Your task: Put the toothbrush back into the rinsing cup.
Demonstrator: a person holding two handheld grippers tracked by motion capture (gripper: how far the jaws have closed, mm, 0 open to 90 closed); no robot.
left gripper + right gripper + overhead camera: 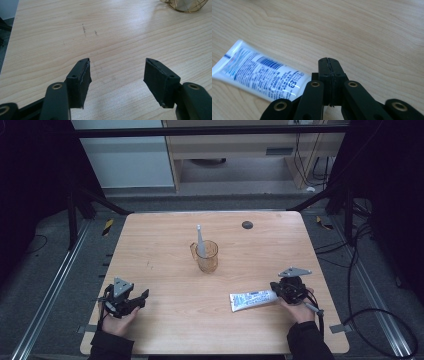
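Observation:
A white and blue toothpaste tube [252, 299] lies flat on the wooden table [165, 235] at the front right. My right gripper [274, 287] sits at the tube's right end. In the right gripper view its jaws are pressed together [329, 62] with nothing visible between them, and the tube [259, 71] runs off to the left, its near end hidden behind the fingers. My left gripper [142, 297] rests at the front left, open [117, 72] over bare wood. An amber see-through cup [207, 256] stands mid-table with a pale toothbrush [200, 240] upright in it.
A small dark round disc [247, 224] lies near the table's far edge. The cup's base [187, 6] shows at the top right of the left gripper view. Black frame bars and cables surround the table on the floor.

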